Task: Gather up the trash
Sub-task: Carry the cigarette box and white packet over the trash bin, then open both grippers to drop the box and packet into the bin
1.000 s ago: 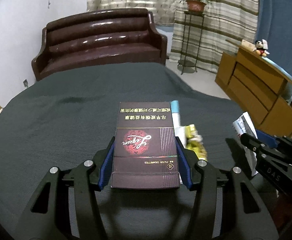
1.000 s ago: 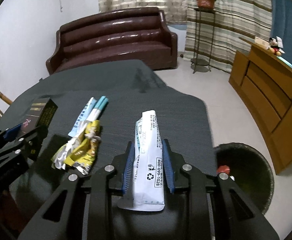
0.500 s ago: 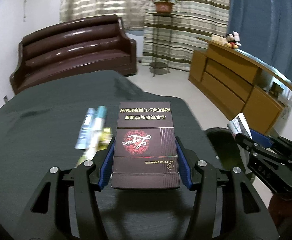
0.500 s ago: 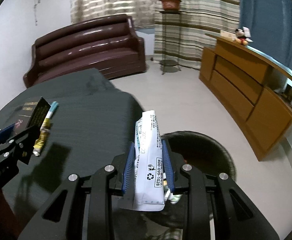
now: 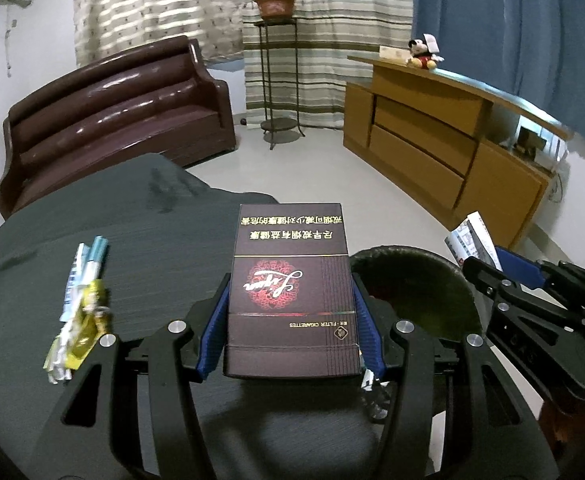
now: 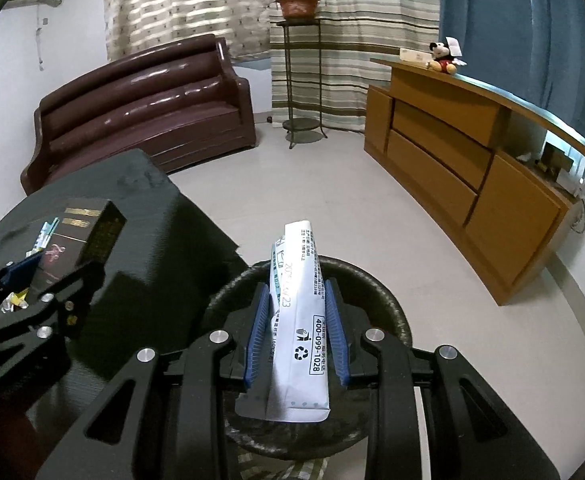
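Holding a white wrapper (image 6: 301, 316), the right gripper (image 6: 297, 334) hangs over the bin (image 6: 388, 312). The left gripper (image 5: 290, 328) clamps a cigarette box (image 5: 290, 288); bin at two o'clock. Nothing dropped yet; more wrappers (image 5: 78, 312) lie on the table (image 5: 152, 240) at nine o'clock.

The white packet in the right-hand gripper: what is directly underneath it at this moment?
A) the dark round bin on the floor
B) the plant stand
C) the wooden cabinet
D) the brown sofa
A: in the right wrist view the white packet, clamped in the right gripper, hangs over the rim of the dark round bin beside the table.
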Demonstrator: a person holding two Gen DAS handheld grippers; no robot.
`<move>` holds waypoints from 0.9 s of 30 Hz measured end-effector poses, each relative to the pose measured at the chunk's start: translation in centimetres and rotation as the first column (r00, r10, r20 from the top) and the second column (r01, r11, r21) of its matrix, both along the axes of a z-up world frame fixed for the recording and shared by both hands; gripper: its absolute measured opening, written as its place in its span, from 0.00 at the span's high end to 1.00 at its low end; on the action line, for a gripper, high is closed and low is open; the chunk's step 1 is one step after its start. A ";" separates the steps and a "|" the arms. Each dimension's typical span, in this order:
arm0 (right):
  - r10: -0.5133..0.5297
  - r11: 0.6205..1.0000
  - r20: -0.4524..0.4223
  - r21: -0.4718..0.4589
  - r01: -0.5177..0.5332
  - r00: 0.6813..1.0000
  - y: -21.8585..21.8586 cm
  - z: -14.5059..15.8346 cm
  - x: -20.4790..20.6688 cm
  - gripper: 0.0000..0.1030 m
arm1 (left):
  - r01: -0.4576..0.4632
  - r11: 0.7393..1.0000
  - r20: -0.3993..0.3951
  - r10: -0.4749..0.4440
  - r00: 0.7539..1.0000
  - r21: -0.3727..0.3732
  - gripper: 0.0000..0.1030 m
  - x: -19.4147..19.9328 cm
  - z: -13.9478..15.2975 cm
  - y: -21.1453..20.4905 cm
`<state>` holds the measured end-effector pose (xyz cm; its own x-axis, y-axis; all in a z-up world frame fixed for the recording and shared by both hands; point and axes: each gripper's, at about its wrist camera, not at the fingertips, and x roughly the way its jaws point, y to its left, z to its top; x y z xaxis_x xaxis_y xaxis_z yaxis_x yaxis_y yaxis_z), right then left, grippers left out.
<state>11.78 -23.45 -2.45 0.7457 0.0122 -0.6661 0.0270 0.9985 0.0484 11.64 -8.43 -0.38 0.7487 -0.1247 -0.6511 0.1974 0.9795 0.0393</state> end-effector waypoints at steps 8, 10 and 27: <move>-0.033 0.999 -0.002 0.012 0.033 0.999 -1.6 -0.6 0.2 0.71 | 0.027 0.999 -0.020 -0.026 0.999 0.035 0.48 1.4 -1.3 -2.6; -0.040 0.999 -0.004 0.015 0.040 0.999 -1.8 -0.8 0.2 0.71 | 0.030 0.999 -0.023 -0.029 0.999 0.041 0.48 1.6 -1.6 -3.0; -0.072 0.997 -0.024 0.024 0.073 0.997 -2.9 -1.6 0.5 0.68 | 0.040 0.998 -0.063 -0.037 0.997 0.055 0.43 2.9 -2.4 -4.2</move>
